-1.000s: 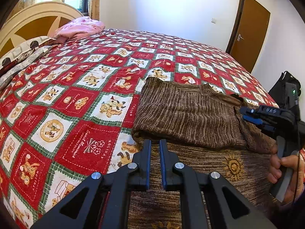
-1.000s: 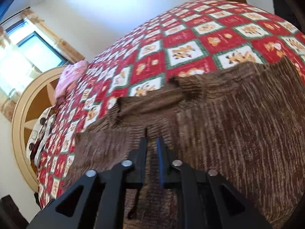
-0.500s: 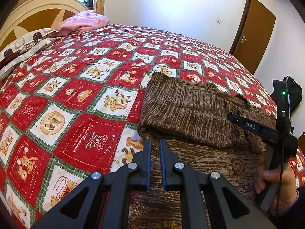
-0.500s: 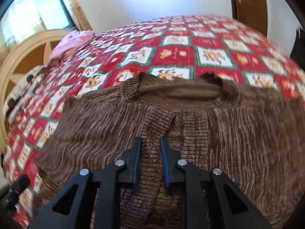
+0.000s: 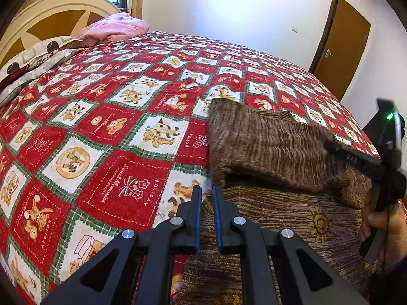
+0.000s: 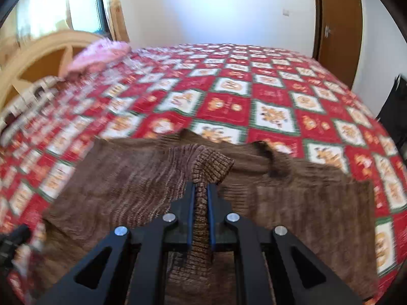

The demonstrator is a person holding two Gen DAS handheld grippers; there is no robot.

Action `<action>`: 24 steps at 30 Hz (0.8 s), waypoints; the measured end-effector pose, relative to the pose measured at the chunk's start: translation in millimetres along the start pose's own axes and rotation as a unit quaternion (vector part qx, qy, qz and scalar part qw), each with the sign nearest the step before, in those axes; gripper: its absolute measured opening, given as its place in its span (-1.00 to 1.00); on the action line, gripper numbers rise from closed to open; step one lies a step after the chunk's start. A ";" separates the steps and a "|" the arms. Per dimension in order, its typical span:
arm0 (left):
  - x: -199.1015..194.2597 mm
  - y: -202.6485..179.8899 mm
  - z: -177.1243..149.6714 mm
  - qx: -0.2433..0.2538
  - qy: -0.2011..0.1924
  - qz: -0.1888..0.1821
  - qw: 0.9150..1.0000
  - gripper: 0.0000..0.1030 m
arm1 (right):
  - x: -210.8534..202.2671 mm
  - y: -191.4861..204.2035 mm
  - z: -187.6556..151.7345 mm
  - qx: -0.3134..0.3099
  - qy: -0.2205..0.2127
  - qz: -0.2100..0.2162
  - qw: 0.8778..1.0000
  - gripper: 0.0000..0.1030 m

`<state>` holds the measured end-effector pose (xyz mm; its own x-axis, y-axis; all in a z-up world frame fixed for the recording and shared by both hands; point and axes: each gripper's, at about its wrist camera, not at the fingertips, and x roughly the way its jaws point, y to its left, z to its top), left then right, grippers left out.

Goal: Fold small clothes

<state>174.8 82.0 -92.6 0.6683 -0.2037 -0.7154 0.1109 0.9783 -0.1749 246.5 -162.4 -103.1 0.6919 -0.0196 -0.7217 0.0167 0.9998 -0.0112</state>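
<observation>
Left wrist view: the brown knit sweater (image 5: 274, 152) lay on the bed (image 5: 106, 132), soft and floppy, best taken by hems or cuffs. The left gripper (image 5: 207, 198) angled down at its near-left edge, fingers narrow, apparently empty.

Right wrist view: the right gripper (image 6: 201, 193), fingers just closed, pinched the ribbed cuff (image 6: 211, 165) above the sweater's middle.

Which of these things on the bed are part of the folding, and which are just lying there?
In the job: brown sweater; its ribbed cuff, pinched in the right gripper; left gripper, shut and empty.

Lying about: pink pillow, patterned pillows, black bag.
</observation>
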 end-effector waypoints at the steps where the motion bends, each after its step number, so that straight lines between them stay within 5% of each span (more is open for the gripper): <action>1: 0.4 0.3 -0.2 -0.001 0.001 0.000 1.000 -0.83 | 8.7 -0.9 -2.6 -0.008 0.015 0.001 1.000 -0.70; 3: 0.5 0.2 -0.3 0.001 0.003 0.000 1.000 -0.83 | 20.0 -3.3 -9.4 -0.024 0.021 -0.019 0.999 -0.64; 6: -0.9 0.0 -0.2 0.011 -0.003 0.011 1.000 -0.83 | 0.4 -16.2 -8.8 0.008 -0.014 -0.065 0.998 -0.12; 12: 2.0 0.5 2.5 0.013 -0.006 0.014 1.000 -0.83 | -58.1 -37.1 -21.3 0.064 -0.062 -0.052 0.995 -0.13; 18: -0.2 -5.5 4.7 0.017 -0.006 0.006 1.000 -0.83 | -54.5 -9.3 -36.1 0.046 -0.019 0.034 0.998 -0.44; 22: -4.8 -8.9 2.8 0.029 -0.007 0.011 0.999 -0.83 | -24.7 3.8 -53.7 0.047 0.042 0.076 0.995 -0.43; 24: -4.9 -9.9 1.2 0.036 -0.002 0.015 0.999 -0.83 | -23.1 5.4 -61.9 0.041 0.035 0.067 0.996 -0.44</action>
<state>171.4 73.4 -86.5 0.6755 -0.1742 -0.7165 0.1435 0.9842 -0.1039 185.9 -156.3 -129.3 0.6404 0.1180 -0.7589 -0.0127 0.9896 0.1431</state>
